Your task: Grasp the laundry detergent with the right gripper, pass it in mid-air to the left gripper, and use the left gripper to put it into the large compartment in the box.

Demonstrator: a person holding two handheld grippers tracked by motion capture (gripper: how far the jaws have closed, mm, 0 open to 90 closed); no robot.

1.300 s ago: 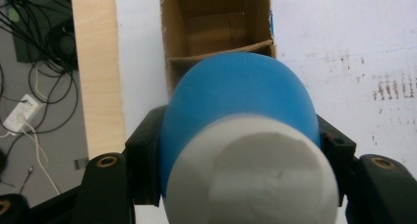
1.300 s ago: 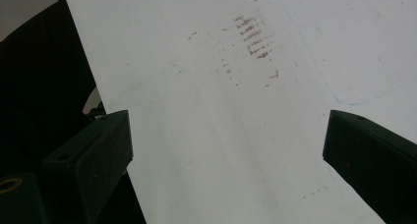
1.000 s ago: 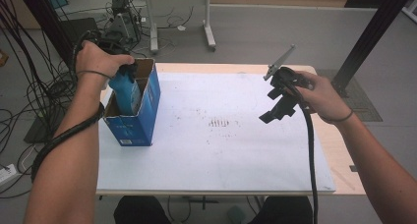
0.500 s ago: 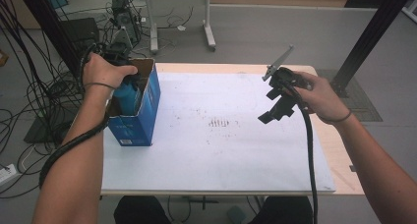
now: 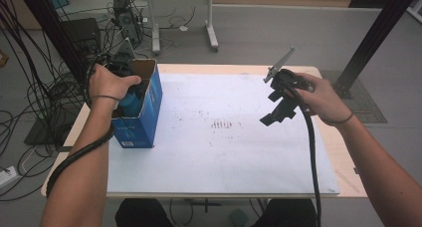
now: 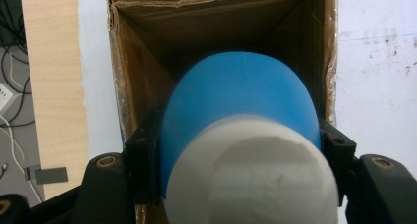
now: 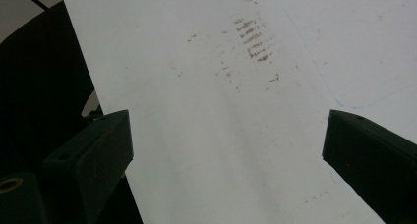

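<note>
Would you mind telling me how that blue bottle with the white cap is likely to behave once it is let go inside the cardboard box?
The blue bottle looks round and smooth, so it would probably roll if laid flat. The left hand-held gripper clamps its sides without visible denting, suggesting fairly stiff plastic. The tall open box could tip if nudged sideways.

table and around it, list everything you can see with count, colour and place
box: 1, blue outside, brown cardboard inside, open top, left part of the sheet
bottle: 1, blue with white cap, between the left gripper's jaws, inside the box
sheet: 1, white with reddish smudges at its middle, covering most of the table
table: 1, light wood
cables: many, black, floor at left
left gripper: 1, black, shut on the bottle
right gripper: 1, black, open, held above the sheet's right part
</note>
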